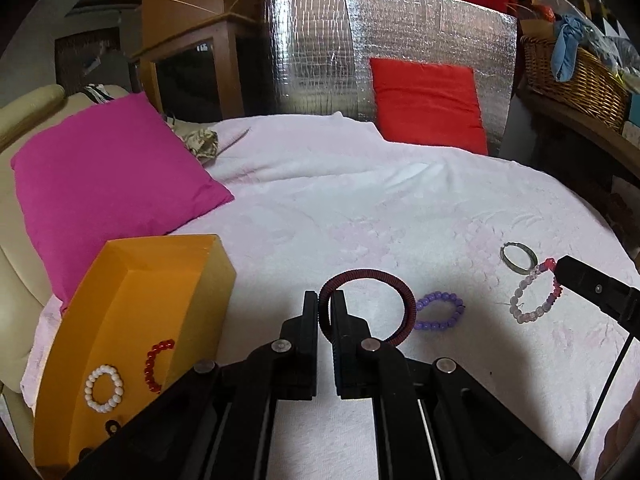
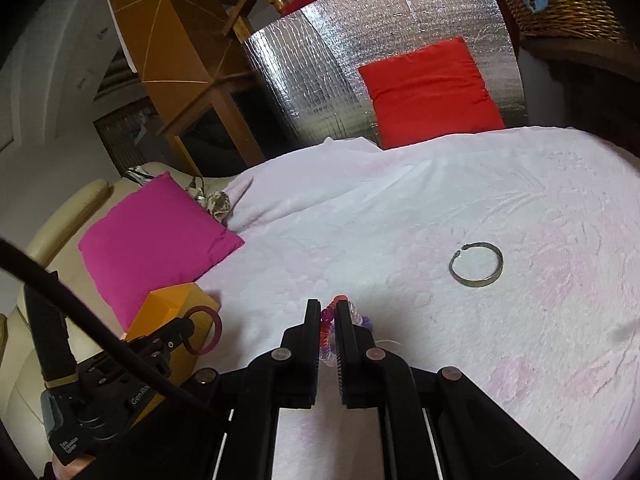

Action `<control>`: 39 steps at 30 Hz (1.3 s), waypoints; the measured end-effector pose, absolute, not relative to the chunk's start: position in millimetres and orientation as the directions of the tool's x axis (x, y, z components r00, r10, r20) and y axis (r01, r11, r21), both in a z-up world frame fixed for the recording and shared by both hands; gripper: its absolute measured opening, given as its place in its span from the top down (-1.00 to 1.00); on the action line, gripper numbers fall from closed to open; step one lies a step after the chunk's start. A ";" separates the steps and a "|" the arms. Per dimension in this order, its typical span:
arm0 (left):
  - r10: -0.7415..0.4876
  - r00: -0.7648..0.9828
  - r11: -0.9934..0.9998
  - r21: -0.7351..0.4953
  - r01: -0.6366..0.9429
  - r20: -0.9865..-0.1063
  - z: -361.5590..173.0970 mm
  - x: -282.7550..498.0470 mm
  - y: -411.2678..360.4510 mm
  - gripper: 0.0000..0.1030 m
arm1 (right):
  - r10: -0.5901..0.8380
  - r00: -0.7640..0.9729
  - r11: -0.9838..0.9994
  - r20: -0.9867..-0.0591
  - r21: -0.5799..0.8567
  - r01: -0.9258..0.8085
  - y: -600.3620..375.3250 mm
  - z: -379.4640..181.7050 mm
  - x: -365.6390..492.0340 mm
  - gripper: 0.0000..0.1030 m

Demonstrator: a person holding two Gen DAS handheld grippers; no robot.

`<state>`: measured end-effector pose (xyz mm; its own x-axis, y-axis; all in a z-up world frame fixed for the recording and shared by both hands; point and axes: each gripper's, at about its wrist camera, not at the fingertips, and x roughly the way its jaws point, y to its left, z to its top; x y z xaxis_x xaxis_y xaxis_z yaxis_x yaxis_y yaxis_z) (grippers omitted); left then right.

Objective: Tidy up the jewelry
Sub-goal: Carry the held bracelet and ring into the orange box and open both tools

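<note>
Left wrist view: left hand-held gripper (image 1: 325, 300) is pinched tight on the rim of a dark red bangle (image 1: 370, 305), which hangs off the fingertips just above the pink blanket (image 1: 320, 208). Orange box (image 1: 132, 320) sits just left of it, already holding a white bead bracelet (image 1: 104, 388) and a red bead bracelet (image 1: 158, 365); something dark lies at the box's near end, too hidden to name. Purple bead bracelet (image 1: 439, 310) lies loose on the blanket just behind the bangle. Metal cuff bangle (image 1: 519, 260) lies further right, beside a pale pink bead bracelet (image 1: 534, 294) with the right hand-held gripper (image 1: 560, 270) clamped on its far end.

Right wrist view: right hand-held gripper (image 2: 328, 320) nearly closed, the pink-and-clear beads (image 2: 326, 330) squeezed between the fingers. Metal cuff bangle (image 2: 476, 265) is untouched, ahead and to the right. Left tool is visible at lower left with the bangle by the box.

Looks like mid-sort: both tools loaded, two pieces left on the bed. Next move likely calls for a short swing left over the box wall, then release.

Writing: partial "Go…" lettering on the left tool's camera, plus a small white label, unreadable
</note>
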<state>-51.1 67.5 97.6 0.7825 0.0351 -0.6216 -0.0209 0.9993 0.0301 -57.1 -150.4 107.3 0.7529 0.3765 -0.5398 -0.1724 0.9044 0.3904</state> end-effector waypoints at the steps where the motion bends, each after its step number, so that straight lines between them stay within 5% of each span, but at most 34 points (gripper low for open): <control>1: 0.039 0.785 0.999 0.030 -0.025 -0.618 98.9 -53.5 69.2 0.88 | 0.379 0.753 0.903 -0.538 0.392 -0.175 -149.9 107.7 -57.7 0.85; 30: 0.111 0.803 0.991 0.011 -0.130 -0.585 117.3 -70.8 112.0 0.88 | 0.492 0.702 0.866 -0.515 0.376 -0.330 -84.1 107.3 -63.2 0.85; 39: 0.185 0.795 0.969 -0.029 -0.247 -0.577 129.7 -112.7 184.4 0.88 | 0.573 0.653 0.818 -0.495 0.396 -0.417 -42.7 109.0 -69.5 0.85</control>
<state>-112.7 184.4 129.7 0.7952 0.1855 -0.5772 -0.2469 0.9686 -0.0290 -69.5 -42.7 109.0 0.6529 0.5732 -0.4951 -0.4175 0.8177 0.3962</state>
